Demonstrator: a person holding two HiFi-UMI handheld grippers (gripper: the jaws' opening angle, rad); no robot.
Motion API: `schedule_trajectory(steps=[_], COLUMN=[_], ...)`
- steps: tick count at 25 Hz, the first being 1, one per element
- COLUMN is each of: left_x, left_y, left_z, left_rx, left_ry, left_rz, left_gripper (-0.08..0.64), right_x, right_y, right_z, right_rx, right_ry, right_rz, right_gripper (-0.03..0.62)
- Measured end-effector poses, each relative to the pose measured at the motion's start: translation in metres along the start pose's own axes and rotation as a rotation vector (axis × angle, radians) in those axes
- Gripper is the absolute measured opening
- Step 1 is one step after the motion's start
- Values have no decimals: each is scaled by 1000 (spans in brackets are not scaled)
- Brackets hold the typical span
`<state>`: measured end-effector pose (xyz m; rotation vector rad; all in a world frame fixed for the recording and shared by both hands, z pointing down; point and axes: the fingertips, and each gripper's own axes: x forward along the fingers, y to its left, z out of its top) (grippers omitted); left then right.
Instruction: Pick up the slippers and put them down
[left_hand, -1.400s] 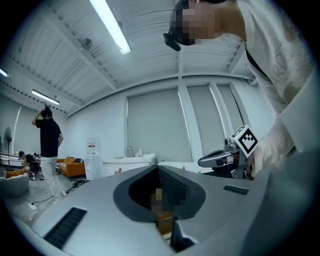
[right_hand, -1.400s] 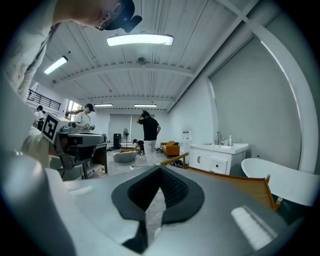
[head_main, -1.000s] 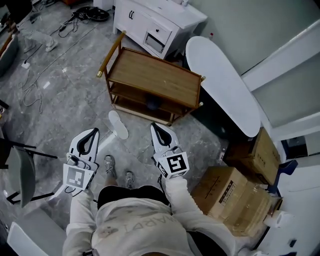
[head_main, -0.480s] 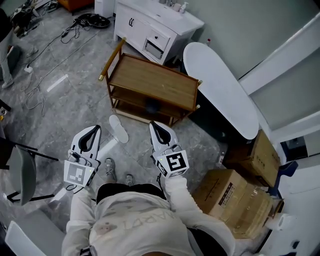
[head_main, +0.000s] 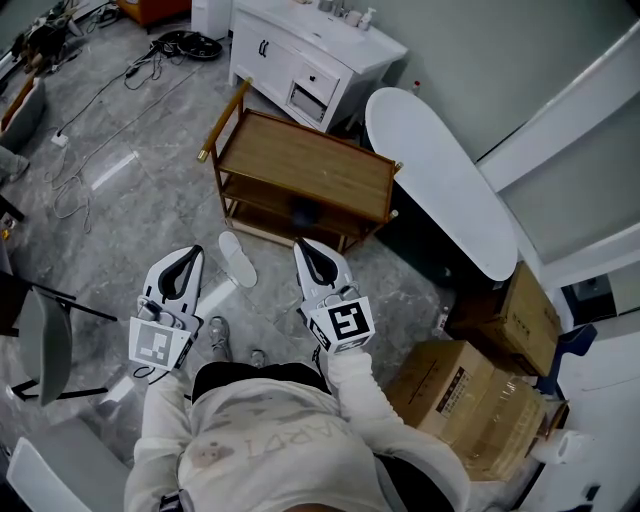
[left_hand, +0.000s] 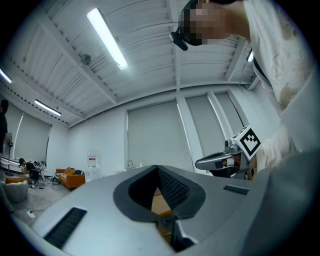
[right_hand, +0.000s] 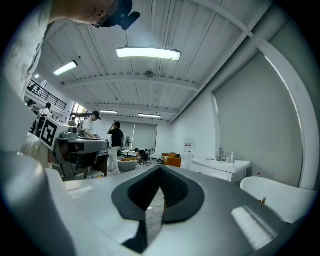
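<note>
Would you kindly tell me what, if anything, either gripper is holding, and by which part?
Nothing is held: the left gripper and right gripper both have jaws closed and empty; a white slipper lies on the grey floor.

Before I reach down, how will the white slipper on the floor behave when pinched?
The slipper looks thin and flat, so probably light and floppy, drooping if pinched at one end. On the smooth floor it may slide when nudged.

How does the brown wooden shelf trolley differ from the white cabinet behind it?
The brown wooden shelf trolley is bare wood with open shelves; the white cabinet is painted and closed by doors and a drawer. The trolley's top is bare; the cabinet's top carries small bottles. Both stand on the grey stone floor.
</note>
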<state>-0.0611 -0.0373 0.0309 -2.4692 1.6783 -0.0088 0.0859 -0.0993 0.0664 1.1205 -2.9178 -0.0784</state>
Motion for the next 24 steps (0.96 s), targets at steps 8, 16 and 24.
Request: schedule_trajectory(steps=[8,16,24], left_x=[-5,-9,-7], left_y=[-2,-6,-7], left_z=[1,3,4], left_rx=[-16,-5,-10], left_ry=[16,9,18], left_rz=[23,26,12], left_gripper=[5,5,5], right_x=[-1,-5,-7], right_y=[5,8,2], right_z=[9,10,12], right_rx=[2,6,9], right_ry=[-17,-23,-25], right_rz=[11,12,0], right_gripper=[9,9,9])
